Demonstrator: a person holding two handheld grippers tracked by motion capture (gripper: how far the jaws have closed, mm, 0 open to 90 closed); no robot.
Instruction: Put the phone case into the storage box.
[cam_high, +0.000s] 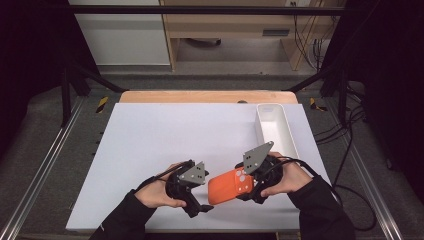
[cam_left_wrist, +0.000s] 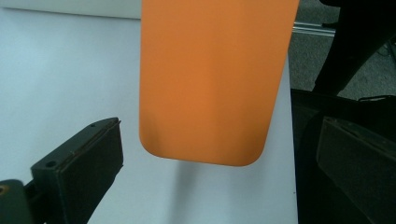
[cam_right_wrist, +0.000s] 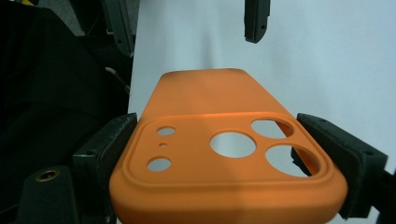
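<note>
An orange phone case (cam_high: 223, 188) with camera cut-outs hangs just above the white table sheet (cam_high: 160, 135), near its front edge. My right gripper (cam_high: 243, 184) is shut on the case's camera end, one pad on each long side (cam_right_wrist: 112, 142). The case's plain end (cam_right_wrist: 205, 93) points toward my left gripper (cam_high: 204, 196). In the left gripper view the case's rounded end (cam_left_wrist: 210, 79) reaches between the wide-apart jaws and touches neither pad (cam_left_wrist: 93, 154). My left gripper (cam_left_wrist: 224, 140) is open. One of its jaws (cam_right_wrist: 257, 18) shows beyond the case in the right gripper view.
A long white tray (cam_high: 275, 125) stands at the table's right side, just beyond my right hand. The table's front edge runs right under both hands. Black cables trail off the right side of the table.
</note>
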